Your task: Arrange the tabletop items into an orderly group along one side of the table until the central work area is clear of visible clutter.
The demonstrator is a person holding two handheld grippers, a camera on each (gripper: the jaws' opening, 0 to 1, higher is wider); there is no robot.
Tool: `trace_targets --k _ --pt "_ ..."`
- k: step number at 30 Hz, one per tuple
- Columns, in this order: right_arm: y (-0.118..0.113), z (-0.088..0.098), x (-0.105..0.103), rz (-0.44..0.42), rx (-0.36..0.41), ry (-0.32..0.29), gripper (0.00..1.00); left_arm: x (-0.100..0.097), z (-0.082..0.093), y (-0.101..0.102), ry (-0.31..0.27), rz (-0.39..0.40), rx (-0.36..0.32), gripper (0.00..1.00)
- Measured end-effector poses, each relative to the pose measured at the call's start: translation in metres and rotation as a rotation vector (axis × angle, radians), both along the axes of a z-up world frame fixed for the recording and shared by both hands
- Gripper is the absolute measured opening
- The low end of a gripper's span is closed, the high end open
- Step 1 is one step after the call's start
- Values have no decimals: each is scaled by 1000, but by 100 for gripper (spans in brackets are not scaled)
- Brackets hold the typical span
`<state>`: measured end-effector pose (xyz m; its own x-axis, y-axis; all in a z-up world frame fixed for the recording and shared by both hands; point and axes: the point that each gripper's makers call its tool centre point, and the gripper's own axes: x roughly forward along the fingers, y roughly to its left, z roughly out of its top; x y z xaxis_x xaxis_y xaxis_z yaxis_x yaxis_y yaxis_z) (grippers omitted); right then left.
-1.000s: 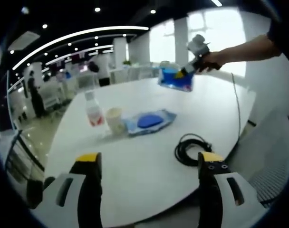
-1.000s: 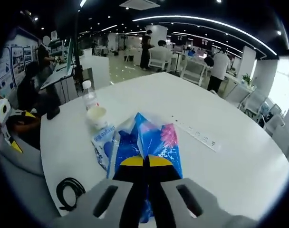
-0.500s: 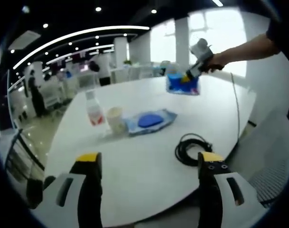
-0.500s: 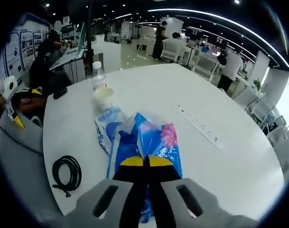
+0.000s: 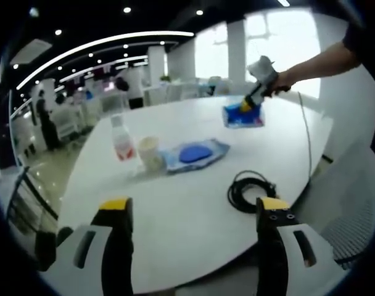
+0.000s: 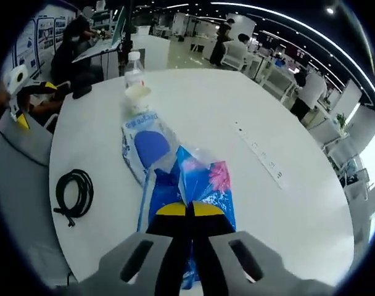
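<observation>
Currently the right gripper [image 6: 188,213] has its jaws pressed together on the top edge of a blue tissue pack [image 6: 197,191], pinching the soft wrapper so that the pack hangs below the jaws and can be carried without crushing its contents. In the left gripper view the same gripper [image 5: 250,102] holds the pack [image 5: 243,115] low over the far part of the white bench [image 5: 175,209], apart from the other items; whether the pack touches the surface cannot be told.

The left gripper [image 5: 193,206] holds nothing; its jaws are spread wide and wait at the near edge of the bench, leaving the other gripper room to work.

The remaining items lie as follows:
- A water bottle [image 5: 120,142] stands upright, with a paper cup [image 5: 150,153] just beside it.
- A flat wet-wipe packet [image 5: 194,155] lies next to the cup, forming a loose row with it and the bottle.
- A coiled black cable [image 5: 251,191] lies apart from that row, nearer the bench edge.
- A white power strip [image 6: 259,155] lies across the middle of the bench.

Judged from this layout, the grouping is only partly done: the carried pack likely belongs beside the row, and the cable is still ungrouped.
</observation>
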<state>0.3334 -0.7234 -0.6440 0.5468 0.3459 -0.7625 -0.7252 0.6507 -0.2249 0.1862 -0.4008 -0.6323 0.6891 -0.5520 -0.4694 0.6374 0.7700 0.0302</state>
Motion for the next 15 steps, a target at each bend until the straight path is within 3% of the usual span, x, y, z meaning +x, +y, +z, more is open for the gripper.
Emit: trace_targets --k 7,15 --pt "-7 -20 -3 28 -59 24 0 -1 -1 1 7 2 8 78" --pt "-16 -54 2 82 -124 67 0 -1 -3 3 16 8 20 78"
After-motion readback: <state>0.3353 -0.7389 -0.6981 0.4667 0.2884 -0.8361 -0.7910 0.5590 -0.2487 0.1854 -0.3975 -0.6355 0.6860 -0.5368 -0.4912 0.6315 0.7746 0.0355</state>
